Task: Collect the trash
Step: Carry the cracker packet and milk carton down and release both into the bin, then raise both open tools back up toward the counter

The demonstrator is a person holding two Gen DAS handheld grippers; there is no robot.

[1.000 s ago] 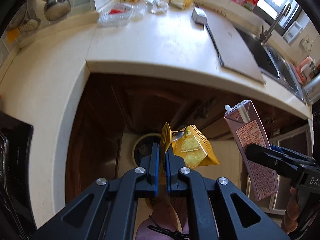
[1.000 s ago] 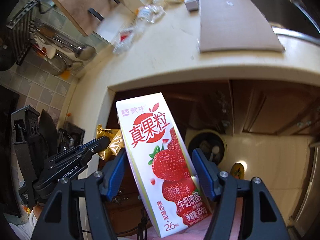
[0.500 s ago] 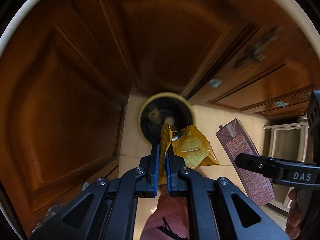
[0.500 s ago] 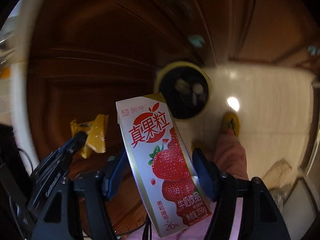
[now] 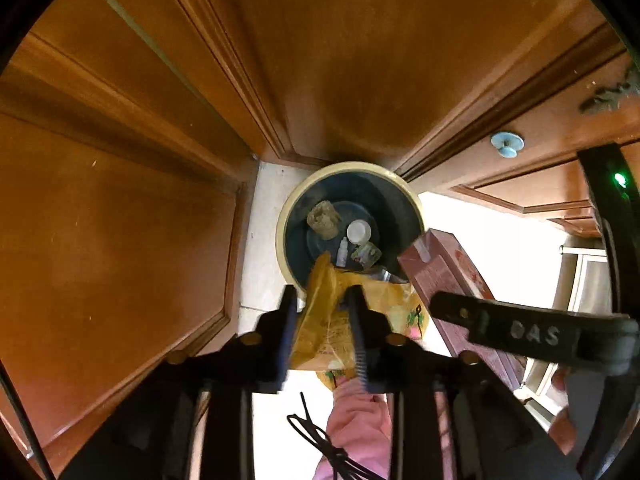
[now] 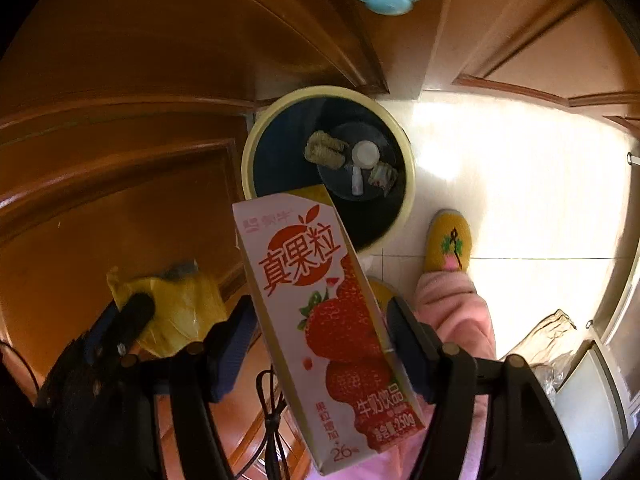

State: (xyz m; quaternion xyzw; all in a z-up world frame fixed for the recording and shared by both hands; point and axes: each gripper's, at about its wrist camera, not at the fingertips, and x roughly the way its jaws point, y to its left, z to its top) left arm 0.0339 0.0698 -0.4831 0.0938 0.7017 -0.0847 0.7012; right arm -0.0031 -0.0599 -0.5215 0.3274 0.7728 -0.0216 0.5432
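the left gripper [image 5: 322,328] has its fingers parted with the yellow snack wrapper [image 5: 328,320] loose between them, its crumpled tip reaching past the fingertips over the near rim of the trash bin [image 5: 416,206]. the right gripper [image 6: 320,344] clamps the pink strawberry milk carton [image 6: 332,320] at mid-body, top corner tilted over the bin's near edge. beyond the fingers the bin mouth lies open, scraps at the bottom, wooden cabinet doors [image 5: 120,200] crowding its far and left sides, pale floor [image 6: 520,184] on the right.

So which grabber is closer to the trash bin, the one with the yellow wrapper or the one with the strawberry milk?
Left, probably, though it's close. The left gripper with the yellow wrapper overlaps the trash bin rim. The right gripper holds the strawberry milk carton alongside, seemingly slightly farther back.
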